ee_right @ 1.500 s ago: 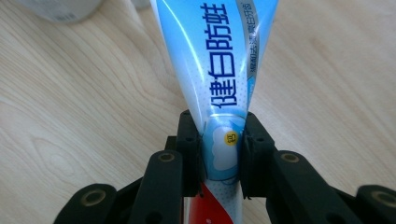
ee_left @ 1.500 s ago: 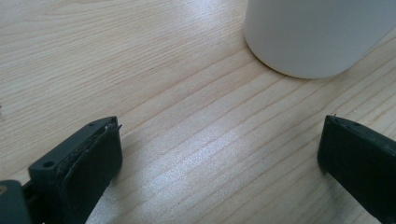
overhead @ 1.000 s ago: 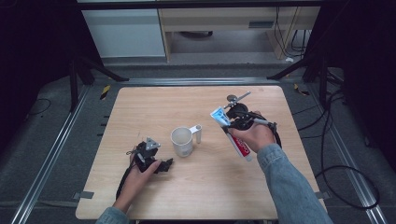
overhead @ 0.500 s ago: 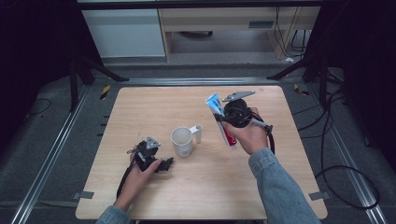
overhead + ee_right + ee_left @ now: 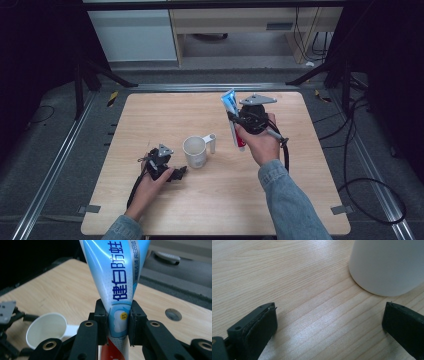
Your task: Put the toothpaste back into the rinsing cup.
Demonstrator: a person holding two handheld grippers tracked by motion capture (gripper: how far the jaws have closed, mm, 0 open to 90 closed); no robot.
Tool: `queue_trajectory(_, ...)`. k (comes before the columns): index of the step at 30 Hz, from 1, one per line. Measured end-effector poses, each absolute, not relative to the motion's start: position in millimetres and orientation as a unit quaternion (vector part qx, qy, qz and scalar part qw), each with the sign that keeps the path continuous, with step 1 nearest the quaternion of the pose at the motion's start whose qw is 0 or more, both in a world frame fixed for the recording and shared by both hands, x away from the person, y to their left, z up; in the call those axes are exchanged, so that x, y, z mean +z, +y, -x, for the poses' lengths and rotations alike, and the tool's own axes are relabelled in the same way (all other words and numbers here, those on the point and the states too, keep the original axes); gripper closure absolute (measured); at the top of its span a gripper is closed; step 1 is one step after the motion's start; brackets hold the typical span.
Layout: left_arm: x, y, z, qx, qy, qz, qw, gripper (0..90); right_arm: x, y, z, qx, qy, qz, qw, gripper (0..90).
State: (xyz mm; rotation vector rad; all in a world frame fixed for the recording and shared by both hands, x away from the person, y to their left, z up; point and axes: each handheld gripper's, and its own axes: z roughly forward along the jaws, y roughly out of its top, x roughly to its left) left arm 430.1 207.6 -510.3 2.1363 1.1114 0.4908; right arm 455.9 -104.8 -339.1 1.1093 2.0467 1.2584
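A white mug (image 5: 195, 152) stands upright near the middle of the wooden table (image 5: 150, 115), its handle (image 5: 211, 141) to the right; its wall (image 5: 384, 265) rises just past my left gripper's jaws. My left gripper (image 5: 180, 171) rests open on the table at the mug's left front, nothing between its jaws (image 5: 329, 327). My right gripper (image 5: 233, 131) is held above the table right of the mug and is shut on a blue, white and red toothpaste tube (image 5: 233, 120), which stands nearly upright in the jaws (image 5: 117, 325). The tube's flat end (image 5: 115, 270) points up.
The table's edges are close on all sides, with metal rails (image 5: 55, 165) and dark floor around it. A white cabinet (image 5: 135, 30) and a wooden shelf (image 5: 240, 25) stand beyond the far edge. Cables (image 5: 360, 165) lie on the floor at the right.
My right gripper has moved left toward the mug with the toothpaste tube and turned it from slanted to nearly upright. The left gripper has stayed in place.
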Motion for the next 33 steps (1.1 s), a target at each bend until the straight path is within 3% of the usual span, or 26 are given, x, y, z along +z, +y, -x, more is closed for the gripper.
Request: queue_trajectory(33,-511,214,-420,0.19,0.428,-0.817,0.336,0.0,-320,-70,-466,0.539,0.692,-0.379,0.295,73.2)
